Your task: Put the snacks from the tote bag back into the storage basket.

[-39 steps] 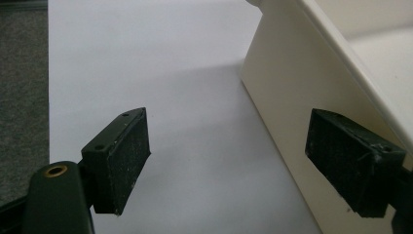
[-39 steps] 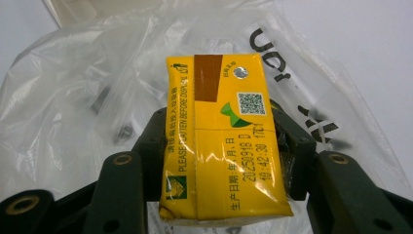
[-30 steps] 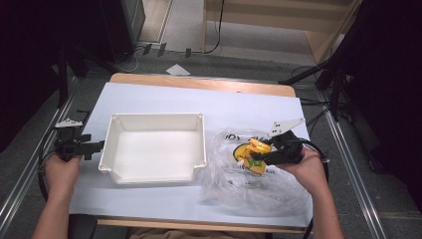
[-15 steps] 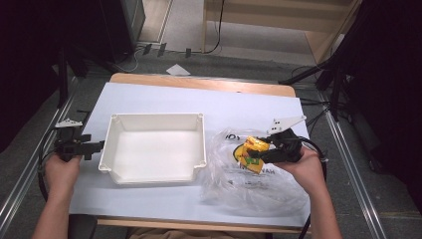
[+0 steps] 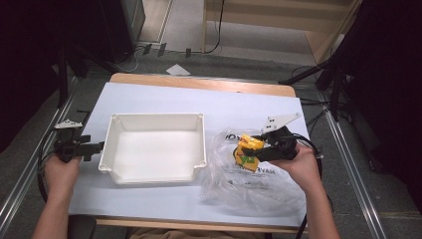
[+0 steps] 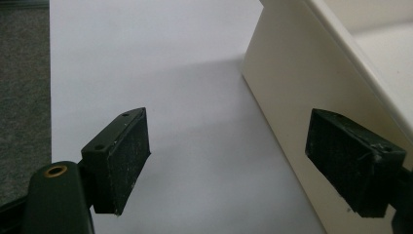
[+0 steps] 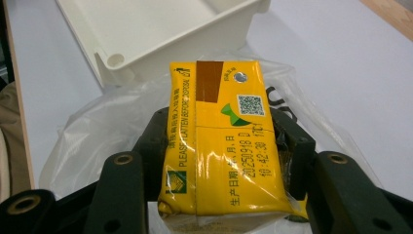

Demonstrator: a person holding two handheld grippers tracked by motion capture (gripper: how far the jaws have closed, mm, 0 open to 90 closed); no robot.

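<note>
High view: the right gripper (image 5: pixel 255 152), right of centre, pinches a yellow rectangular drink carton (image 5: pixel 247 150) above a crumpled clear plastic bag (image 5: pixel 249 181); the left gripper (image 5: pixel 94 147) waits at the left by the white plastic tray (image 5: pixel 154 174).

Left gripper view: jaws spread, the tray's wall (image 6: pixel 292 92) at the right.

Right gripper view: the carton (image 7: pixel 221 146) sits clamped mid-frame.

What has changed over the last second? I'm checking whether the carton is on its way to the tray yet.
Hardly anything. The right gripper stays shut on the yellow carton, above the clear plastic bag; the hand drifted only slightly and has not neared the white tray. The left gripper remains open beside the tray's left wall, unmoved. Tray and bag lie as before.
</note>
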